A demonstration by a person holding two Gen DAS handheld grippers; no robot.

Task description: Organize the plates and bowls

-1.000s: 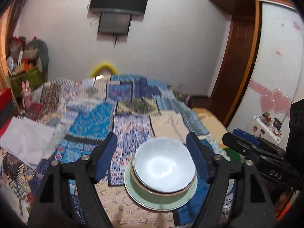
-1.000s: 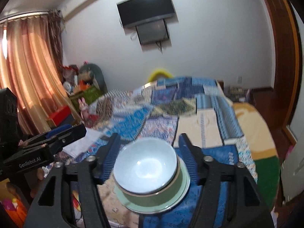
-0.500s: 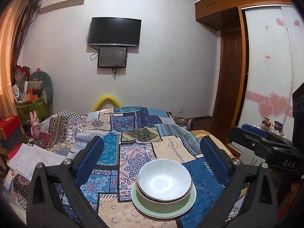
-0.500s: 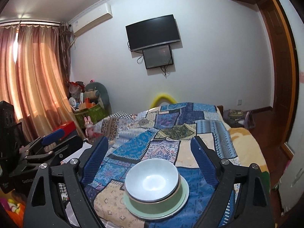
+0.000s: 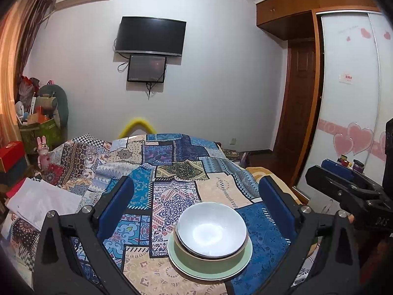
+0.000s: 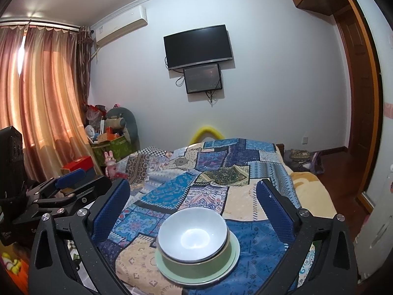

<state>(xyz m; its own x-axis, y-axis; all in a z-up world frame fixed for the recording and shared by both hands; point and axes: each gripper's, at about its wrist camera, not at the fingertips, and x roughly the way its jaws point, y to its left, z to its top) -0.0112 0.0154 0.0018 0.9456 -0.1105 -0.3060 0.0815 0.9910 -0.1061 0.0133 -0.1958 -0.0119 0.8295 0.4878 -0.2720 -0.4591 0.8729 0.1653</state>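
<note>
A white bowl (image 5: 211,231) sits nested in a green bowl (image 5: 196,258), and both rest on a pale green plate (image 5: 235,269) on the patchwork bedspread (image 5: 172,191). My left gripper (image 5: 196,206) hangs open above and behind the stack, touching nothing. The right wrist view has the same white bowl (image 6: 192,236), green bowl (image 6: 196,265) and plate (image 6: 221,277) between the wide blue pads of my open right gripper (image 6: 192,205), which also holds nothing. The right gripper (image 5: 343,191) appears at the right edge of the left view, the left gripper (image 6: 61,194) at the left of the right view.
White paper (image 5: 41,201) lies on the bed's left side. A toy-filled green box (image 6: 110,147) and a red box (image 6: 77,163) stand by the curtain. A TV (image 5: 151,35) hangs on the far wall. A wardrobe (image 5: 348,98) and door (image 5: 299,113) lie to the right.
Both grippers have opened wider and pulled up and back from the stacked bowls, which stay on the plate. More of the room is in view now.
</note>
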